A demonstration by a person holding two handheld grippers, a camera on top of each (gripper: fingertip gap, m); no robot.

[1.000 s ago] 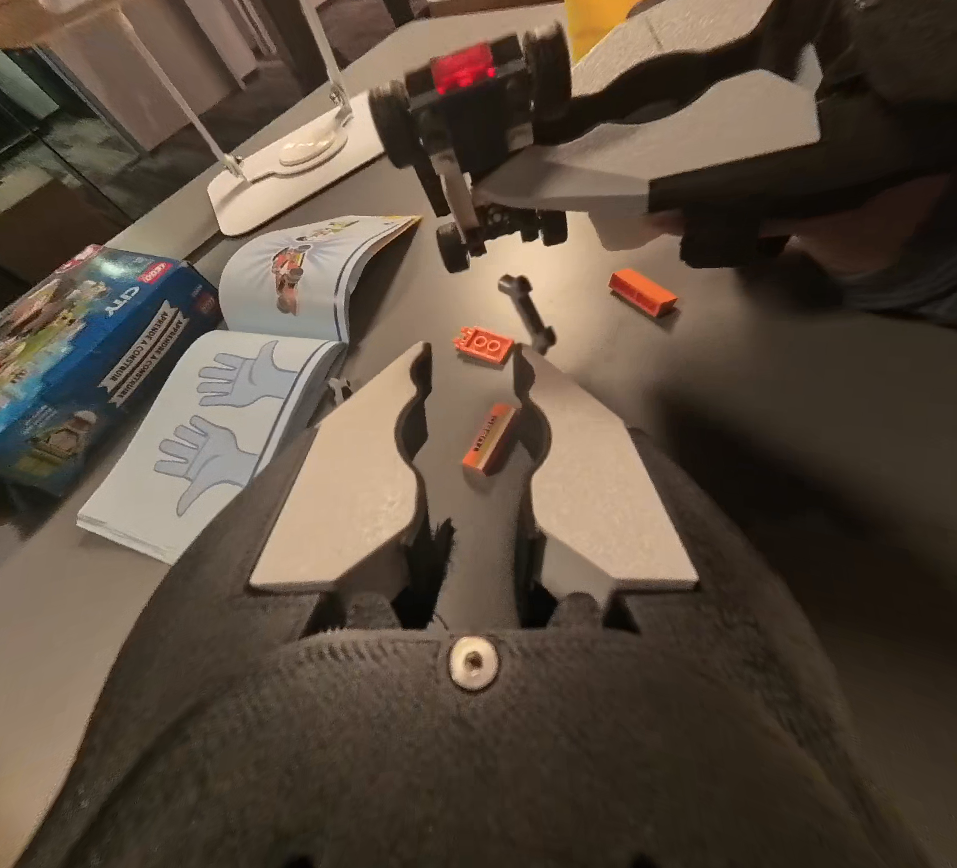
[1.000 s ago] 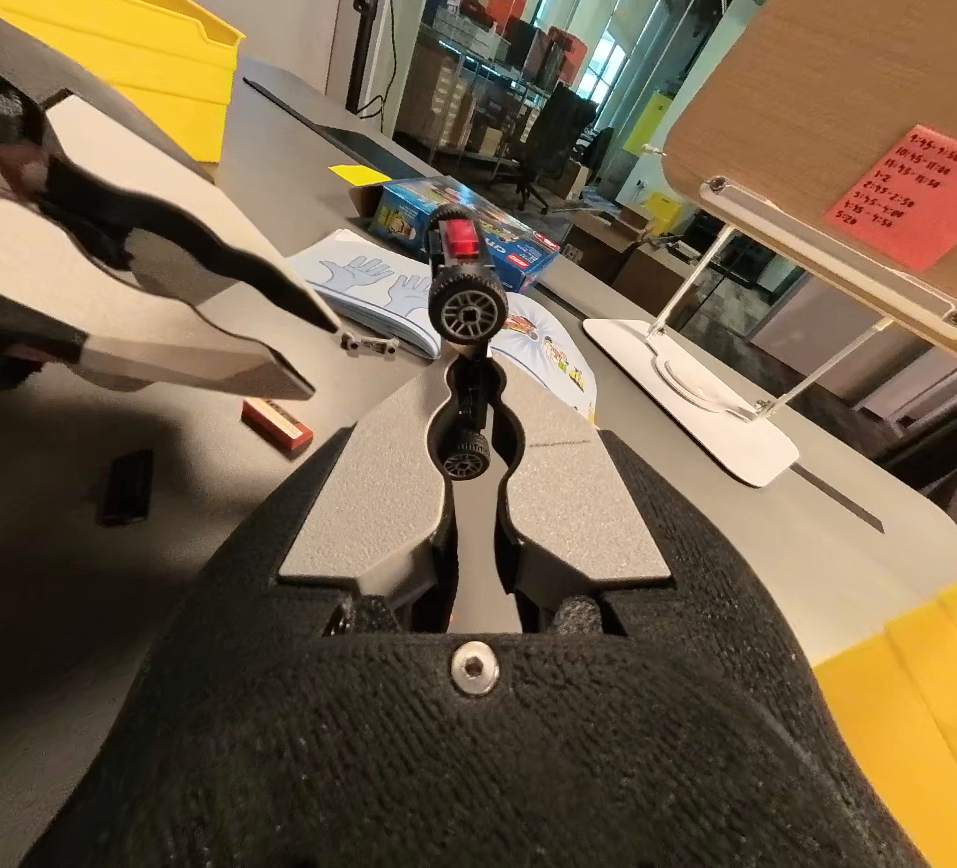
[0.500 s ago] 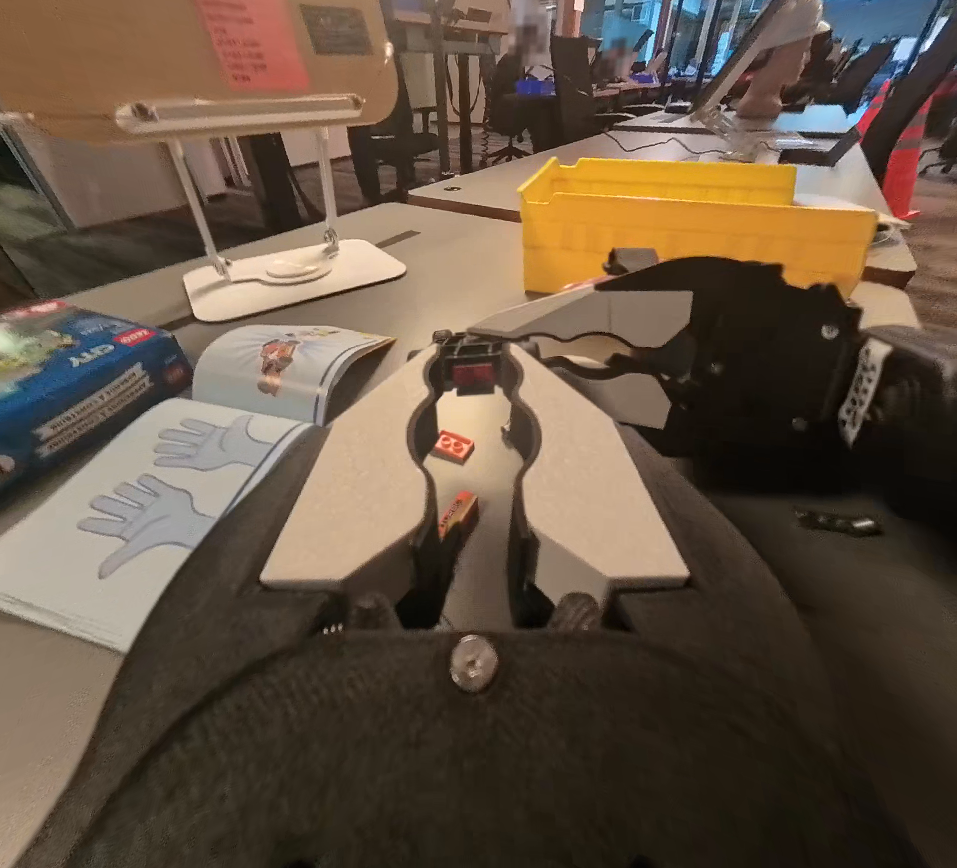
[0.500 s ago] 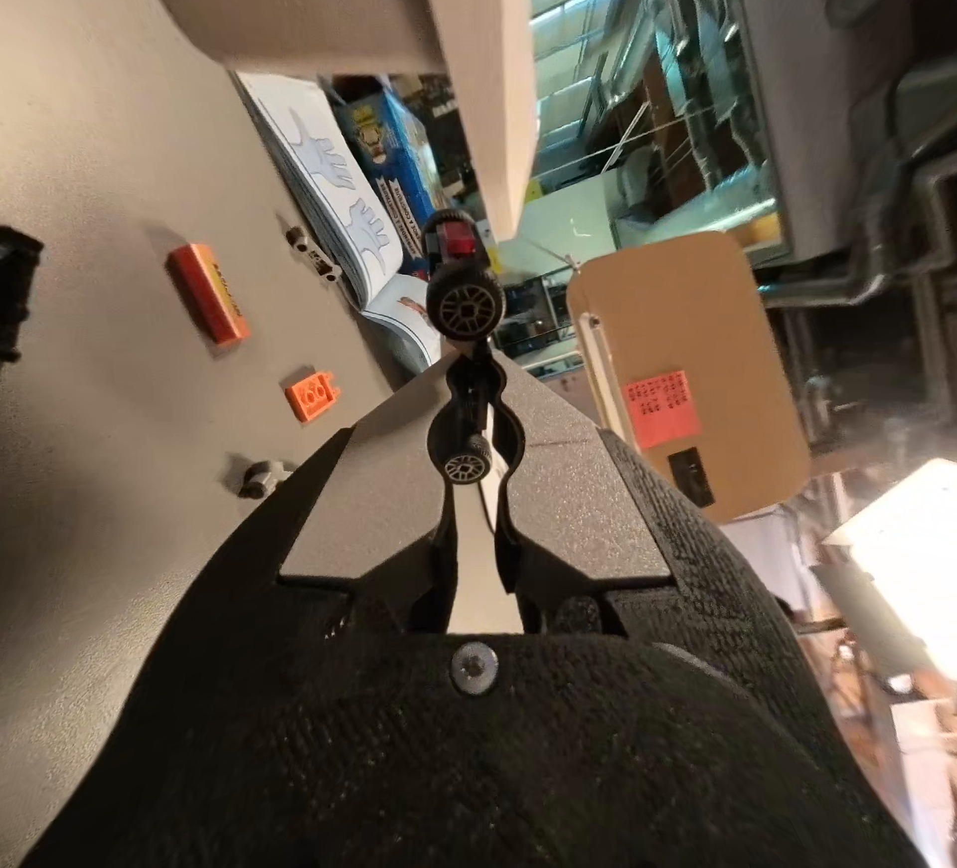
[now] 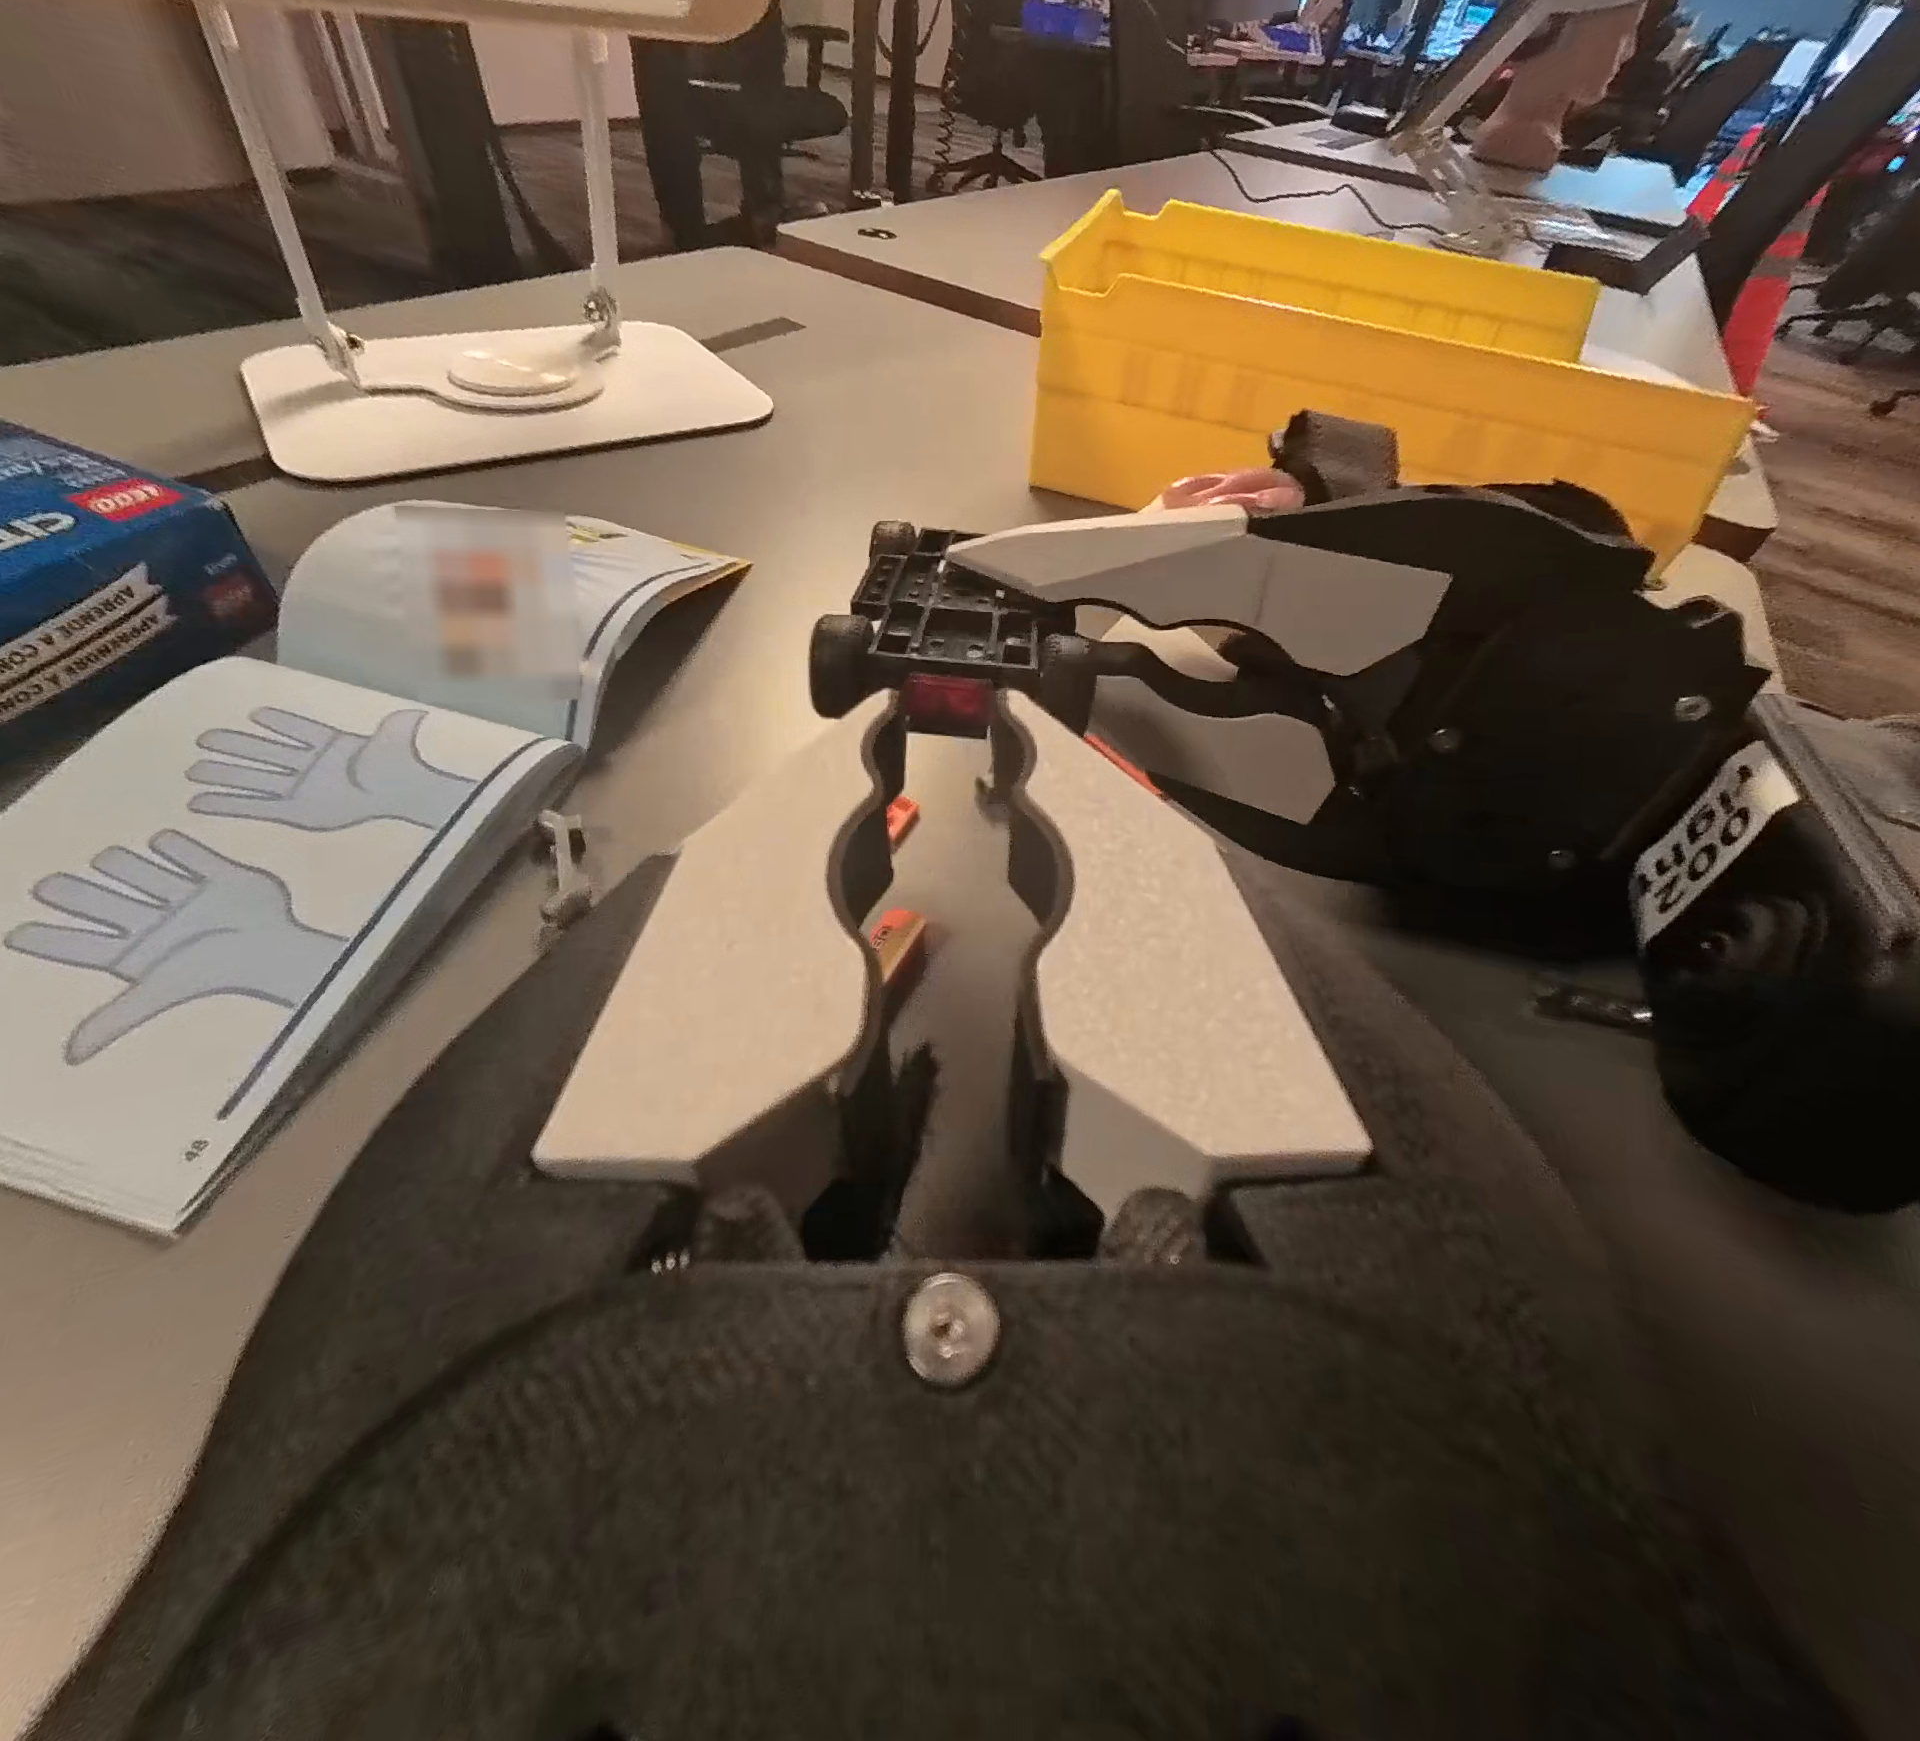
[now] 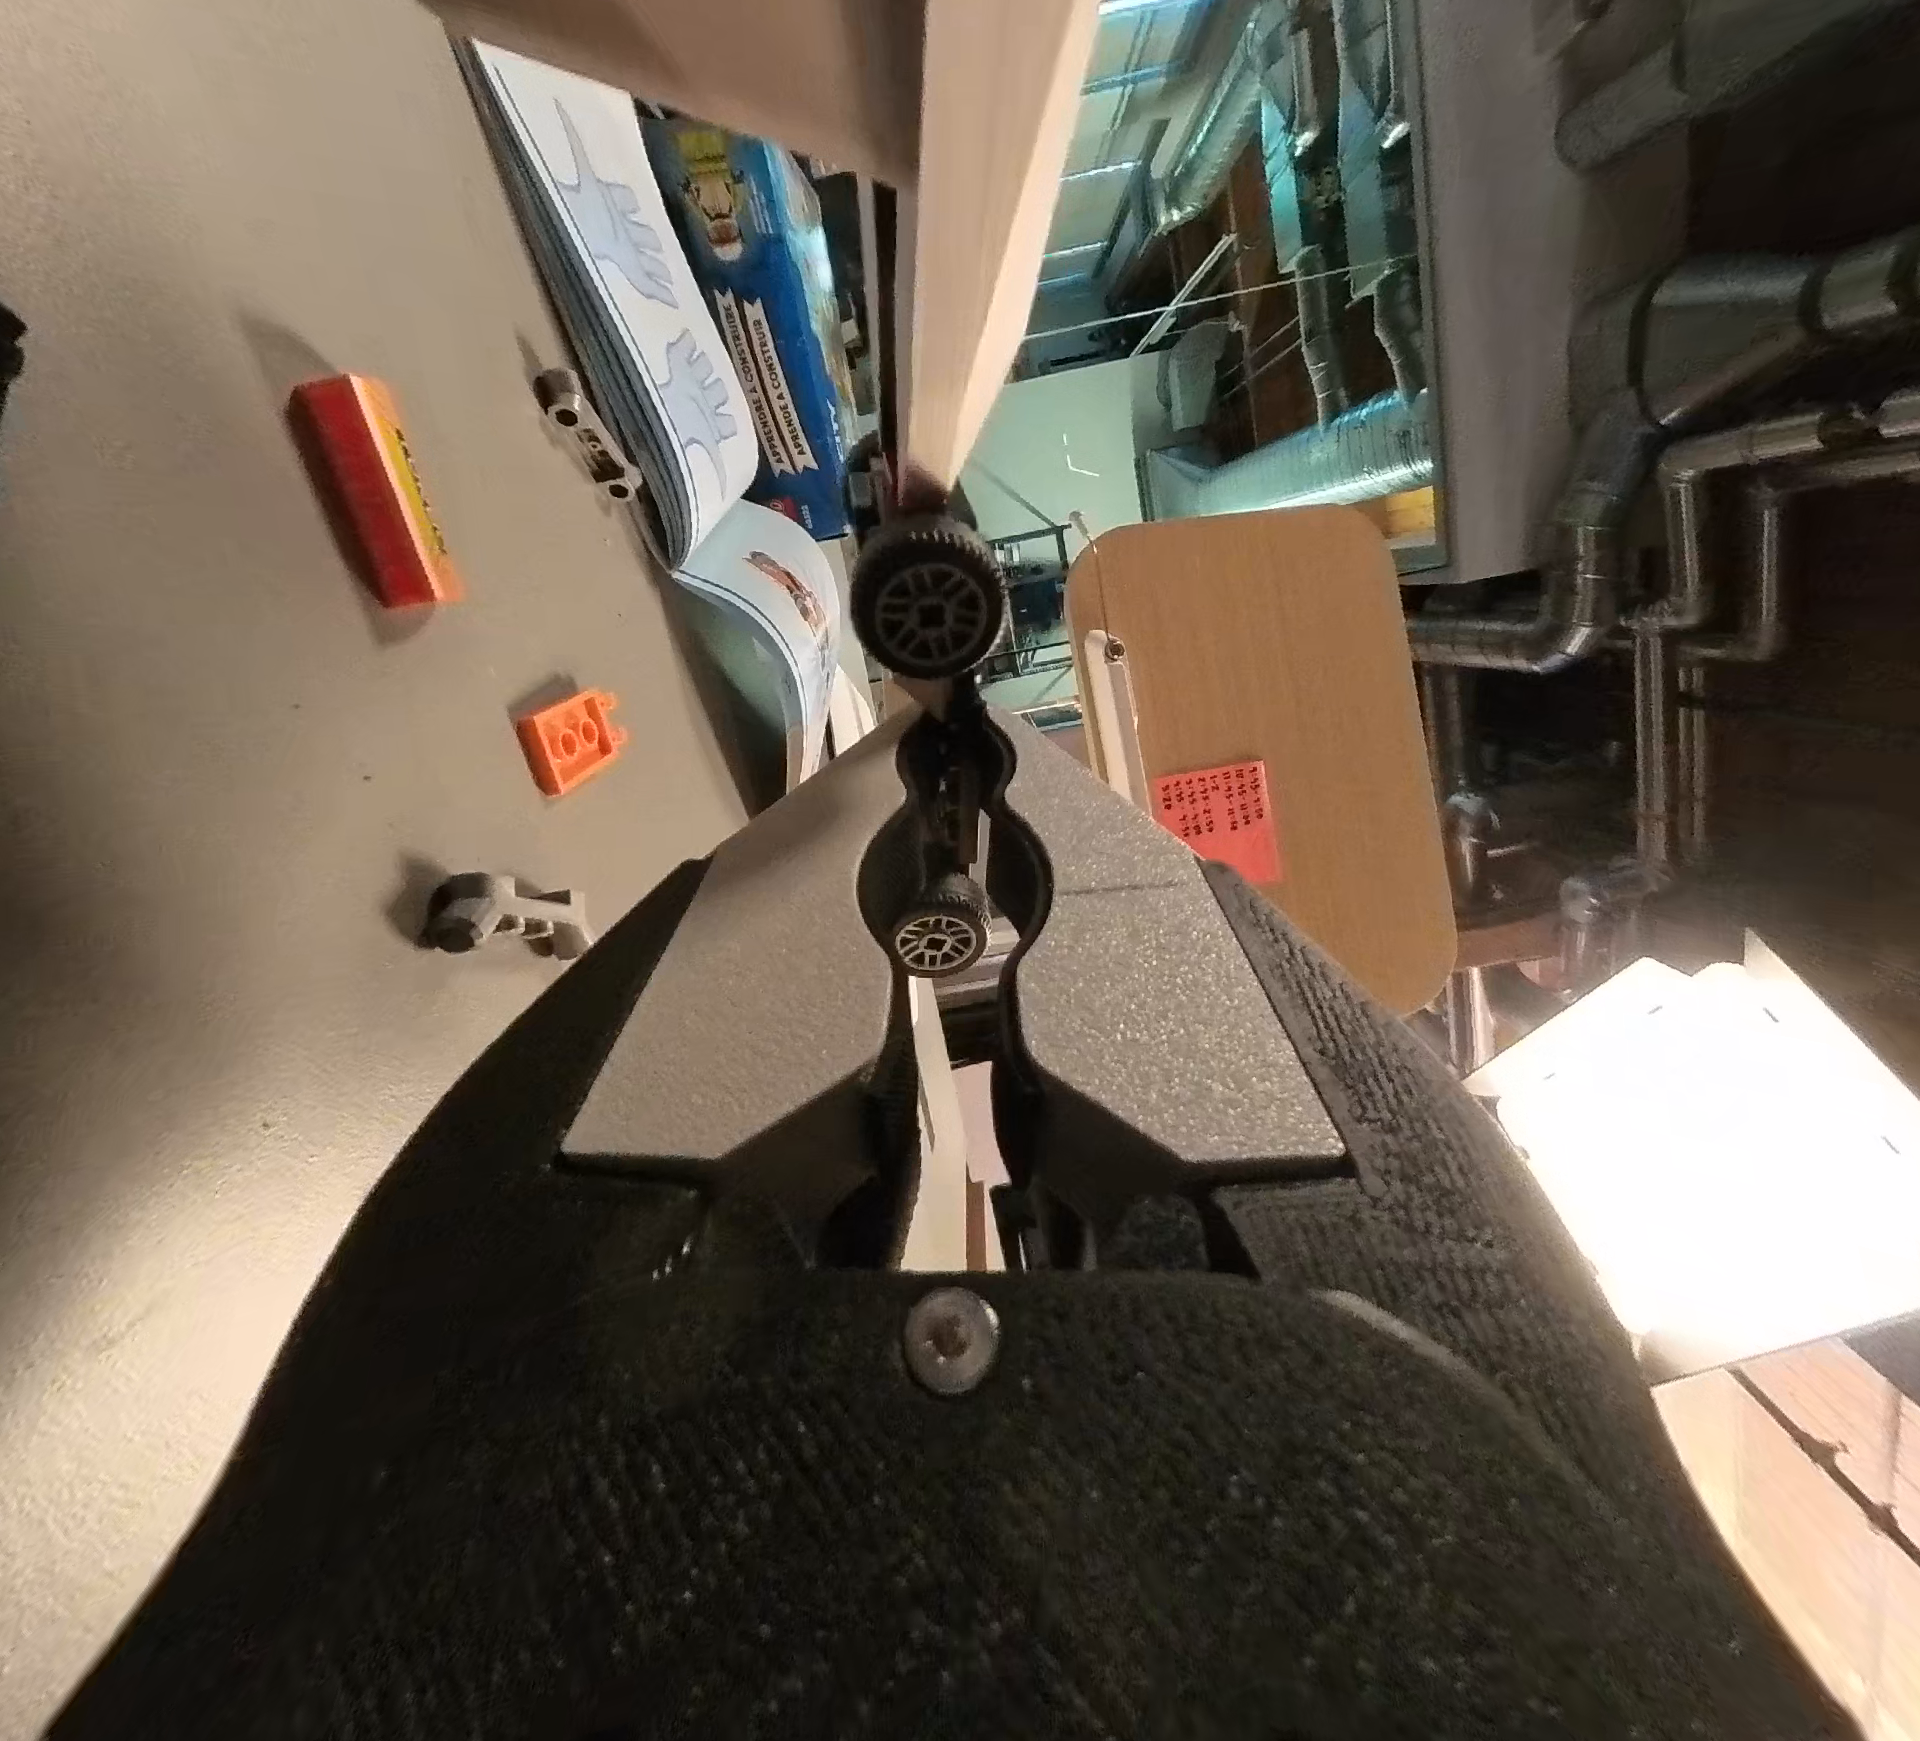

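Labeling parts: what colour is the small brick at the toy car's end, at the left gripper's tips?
Translucent red brick; clearest in the left wrist view.

Printed lettering and a red logo patch are carried by the blue box just left of the open booklet. A small page number is printed at the booklet's near corner. Handwritten lines are borne by a pink note on the wooden board beyond the booklet. A lettered white tag is fixed to the right gripper, right of the booklet.
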